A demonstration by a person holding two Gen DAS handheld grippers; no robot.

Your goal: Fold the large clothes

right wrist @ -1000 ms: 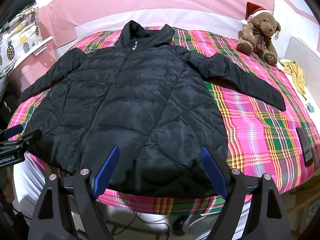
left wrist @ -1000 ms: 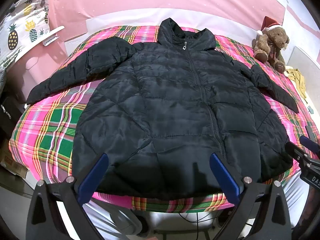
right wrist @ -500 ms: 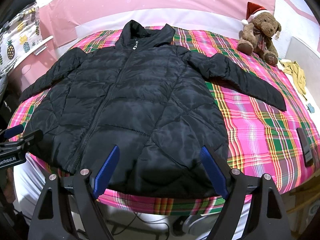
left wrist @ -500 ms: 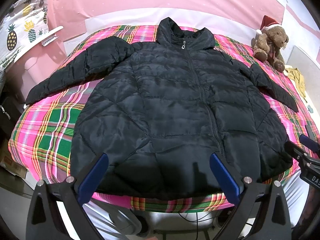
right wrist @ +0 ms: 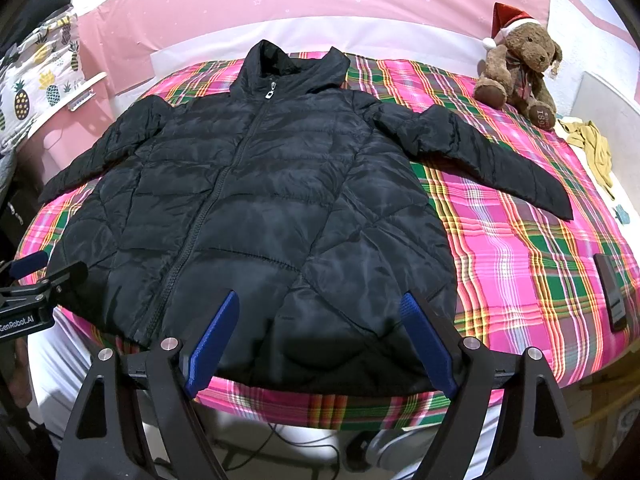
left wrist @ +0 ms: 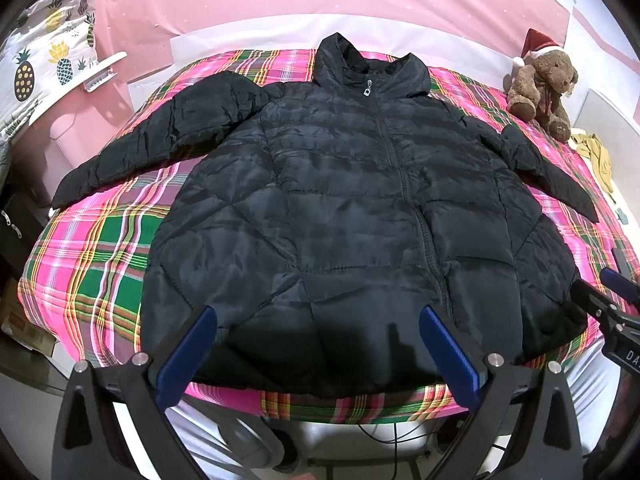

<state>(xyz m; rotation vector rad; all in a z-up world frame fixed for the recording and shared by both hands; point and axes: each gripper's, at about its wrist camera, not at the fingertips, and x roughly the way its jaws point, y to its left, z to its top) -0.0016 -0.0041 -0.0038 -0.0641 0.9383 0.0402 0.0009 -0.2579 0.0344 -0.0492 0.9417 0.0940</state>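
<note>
A black quilted puffer jacket (left wrist: 344,216) (right wrist: 256,208) lies flat and zipped on a pink and green plaid bed (left wrist: 96,256) (right wrist: 520,248), collar at the far end, both sleeves spread outward. My left gripper (left wrist: 316,316) hovers open over the left half of the hem, blue pads wide apart with nothing between them. Over the right half of the hem my right gripper (right wrist: 322,300) is open too and holds nothing. Each gripper shows at the edge of the other's view: the right gripper (left wrist: 608,292), the left gripper (right wrist: 36,268).
A brown teddy bear (right wrist: 516,68) in a red hat sits at the bed's far right corner, with a yellow cloth (right wrist: 592,148) beside it. A dark flat device (right wrist: 610,296) lies near the right edge. Pineapple-print fabric (left wrist: 44,64) hangs at left. Cables lie under the bed.
Both views have crept slightly toward the jacket; it appears a little nearer. Both grippers stay open.
</note>
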